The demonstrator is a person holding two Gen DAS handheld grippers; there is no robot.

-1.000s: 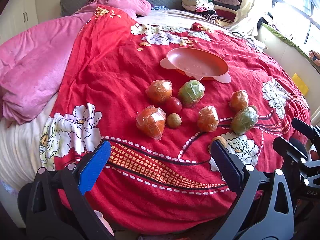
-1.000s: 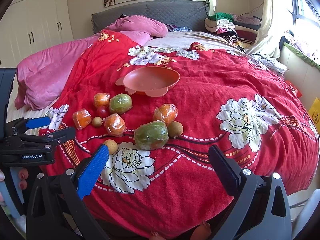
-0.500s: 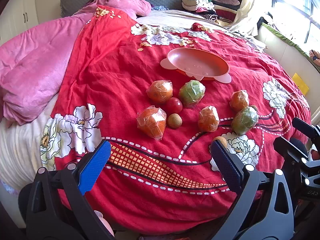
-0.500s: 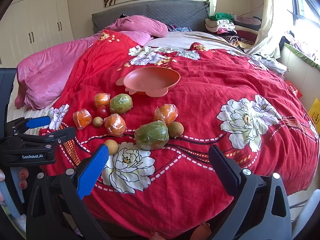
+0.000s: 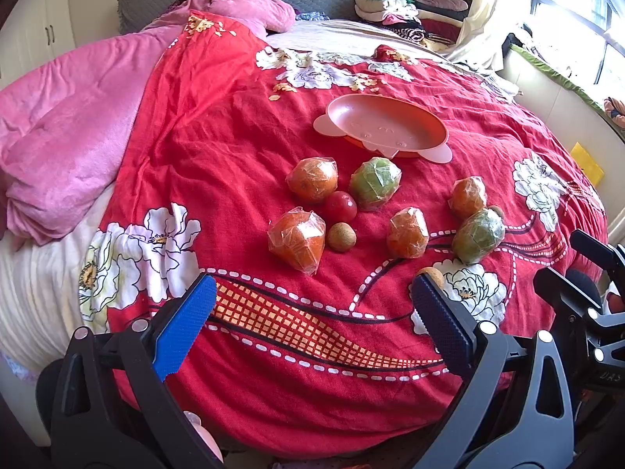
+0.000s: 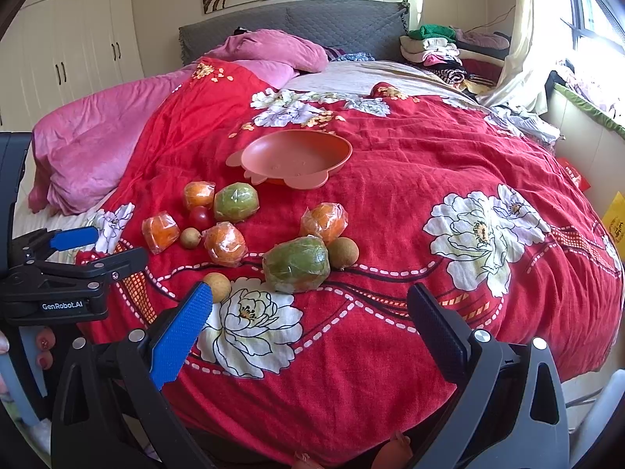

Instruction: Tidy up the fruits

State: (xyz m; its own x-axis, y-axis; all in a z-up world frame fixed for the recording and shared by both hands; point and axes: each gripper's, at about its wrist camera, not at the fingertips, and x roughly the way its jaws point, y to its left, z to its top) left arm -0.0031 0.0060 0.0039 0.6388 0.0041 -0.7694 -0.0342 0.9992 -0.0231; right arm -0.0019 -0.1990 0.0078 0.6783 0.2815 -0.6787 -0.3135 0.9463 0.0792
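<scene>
small brown fruit (image 5: 431,273) half hidden behind left gripper (image 5: 312,322).

Bright daylight pours from the window (image 6: 593,11) at right, blown out to white glare. Fisheye lenses bend the room's edges; corners fall black, the bed (image 5: 234,136) stays sharp.

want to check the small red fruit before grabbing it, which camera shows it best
The left wrist view: the small red fruit sits near the middle, large and almost fully visible among wrapped oranges. In the right wrist view it is smaller, off to the left, partly hidden by neighbouring fruit.
</scene>
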